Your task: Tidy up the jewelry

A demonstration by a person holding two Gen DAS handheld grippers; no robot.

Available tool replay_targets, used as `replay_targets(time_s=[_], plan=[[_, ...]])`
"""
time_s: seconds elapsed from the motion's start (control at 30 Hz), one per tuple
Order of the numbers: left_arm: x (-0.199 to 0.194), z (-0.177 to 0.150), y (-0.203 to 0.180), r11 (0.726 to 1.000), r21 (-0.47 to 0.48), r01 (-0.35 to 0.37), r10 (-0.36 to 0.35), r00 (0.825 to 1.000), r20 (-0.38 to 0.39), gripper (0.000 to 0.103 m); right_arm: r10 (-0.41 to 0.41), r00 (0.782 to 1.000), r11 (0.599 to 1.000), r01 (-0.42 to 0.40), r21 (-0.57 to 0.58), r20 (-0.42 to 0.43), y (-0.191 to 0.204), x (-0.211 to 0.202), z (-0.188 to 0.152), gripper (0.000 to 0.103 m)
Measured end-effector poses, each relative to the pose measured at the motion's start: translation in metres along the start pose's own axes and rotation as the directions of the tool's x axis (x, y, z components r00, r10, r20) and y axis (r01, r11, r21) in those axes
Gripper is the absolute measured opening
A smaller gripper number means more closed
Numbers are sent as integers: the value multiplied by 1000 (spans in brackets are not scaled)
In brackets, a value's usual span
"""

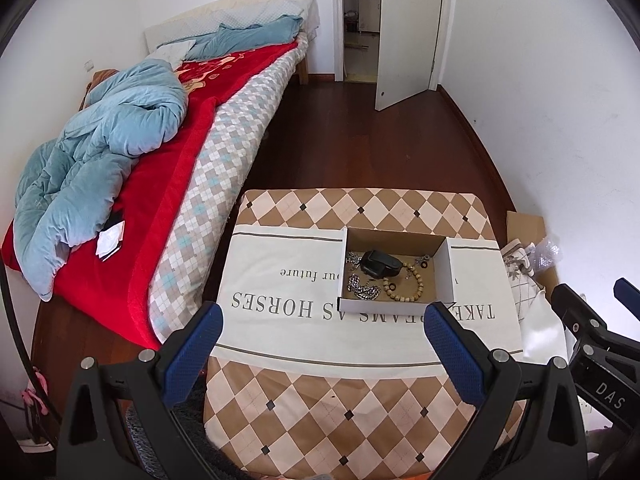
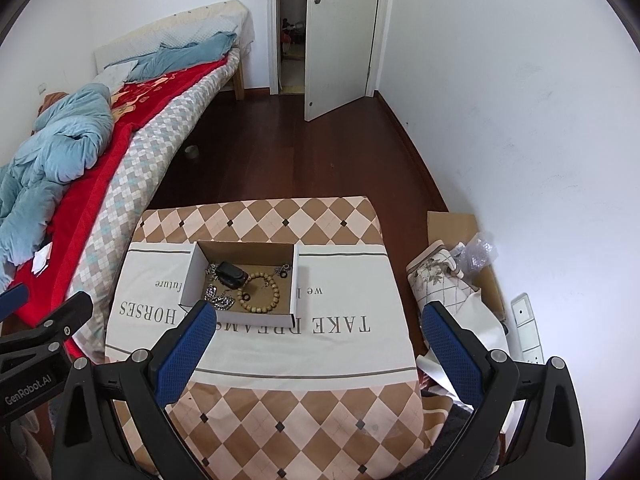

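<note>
a small cardboard box sat on a table with a checked cloth, and all the jewelry was inside the box. a ring of wooden beads lay near the front wall of the box. a shiny silver chain was piled in the front left corner of the box. a black case lay in the middle of the box with its long side going left to right. some little rings and small shiny bits sat toward the back right of the box. nothing lay on the cloth outside the box. so the jewelry could have been put away already, or it could have been waiting in the box to be sorted. one look could not tell which. the left gripper was held above the near side of the box with its jaws wide apart and nothing in them. the box was straight ahead of it, a bit to its right. the right gripper was also open wide and empty. the box was ahead of it and off to its left. both grippers were well apart from the box and about as near as each other. the left one pointed at the box more squarely.
</note>
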State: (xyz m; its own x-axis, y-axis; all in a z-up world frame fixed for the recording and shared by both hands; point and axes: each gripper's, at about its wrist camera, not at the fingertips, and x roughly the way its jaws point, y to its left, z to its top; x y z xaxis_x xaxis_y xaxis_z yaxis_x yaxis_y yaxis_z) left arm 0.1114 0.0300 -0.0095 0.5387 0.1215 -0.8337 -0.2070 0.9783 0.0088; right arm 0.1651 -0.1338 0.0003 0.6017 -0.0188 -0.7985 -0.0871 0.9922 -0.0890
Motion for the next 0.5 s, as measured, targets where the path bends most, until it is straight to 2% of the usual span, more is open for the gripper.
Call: replay_targets(time_s=[0.5], plan=[[4,0,6,1000,-10,-15,15,1000,-6,103,8,1000,1000,-8,-20,-8,5,3,2,103]])
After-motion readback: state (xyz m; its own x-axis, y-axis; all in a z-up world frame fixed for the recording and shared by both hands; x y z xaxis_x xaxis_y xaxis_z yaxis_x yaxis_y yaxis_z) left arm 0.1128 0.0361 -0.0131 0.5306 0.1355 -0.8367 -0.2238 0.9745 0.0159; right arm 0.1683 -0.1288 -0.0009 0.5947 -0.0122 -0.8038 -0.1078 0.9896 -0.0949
